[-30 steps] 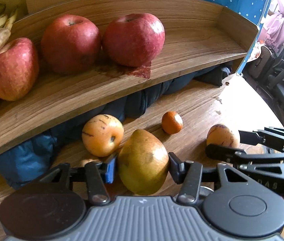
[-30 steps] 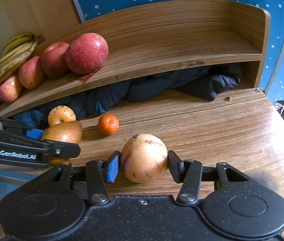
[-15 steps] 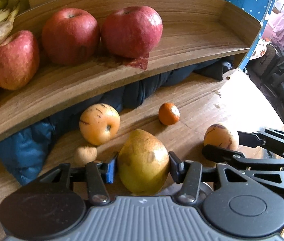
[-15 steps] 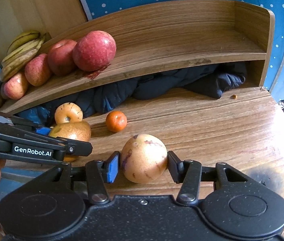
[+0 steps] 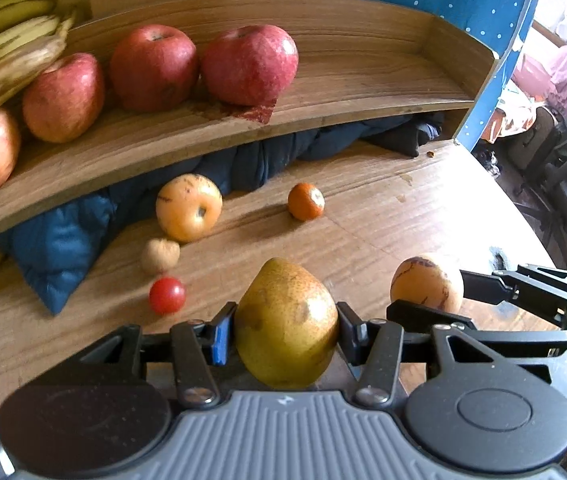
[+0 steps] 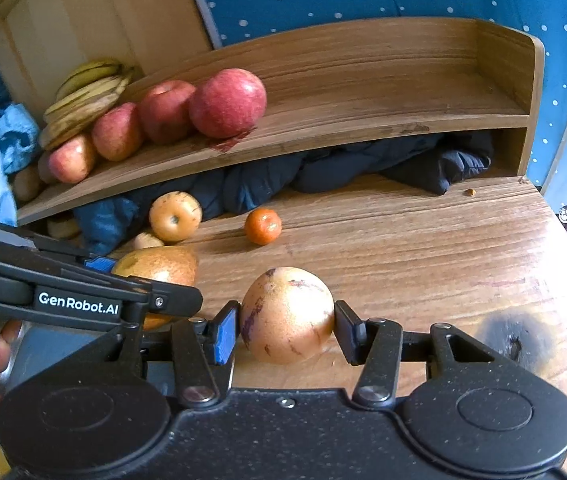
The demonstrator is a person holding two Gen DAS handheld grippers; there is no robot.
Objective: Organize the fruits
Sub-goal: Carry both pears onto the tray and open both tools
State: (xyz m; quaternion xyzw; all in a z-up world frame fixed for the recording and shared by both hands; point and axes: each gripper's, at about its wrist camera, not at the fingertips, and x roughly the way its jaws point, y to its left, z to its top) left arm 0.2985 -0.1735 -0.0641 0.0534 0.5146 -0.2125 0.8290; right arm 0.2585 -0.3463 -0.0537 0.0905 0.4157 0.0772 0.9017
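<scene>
Left tool (image 5: 286, 330) grips a firm, weighty pear (image 5: 286, 322) across its belly; right tool (image 6: 286, 326), beside it, clamps a smooth, bruisable round fruit (image 6: 286, 314).

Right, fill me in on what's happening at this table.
A person is sorting fruit with a handheld tool in each hand. The left tool is shut on a yellow-green pear, and the right tool is shut on a round yellowish fruit with purple streaks. Red apples and bananas sit on the wooden shelf. A yellow apple, a small orange, a walnut and a cherry tomato lie on the table.
</scene>
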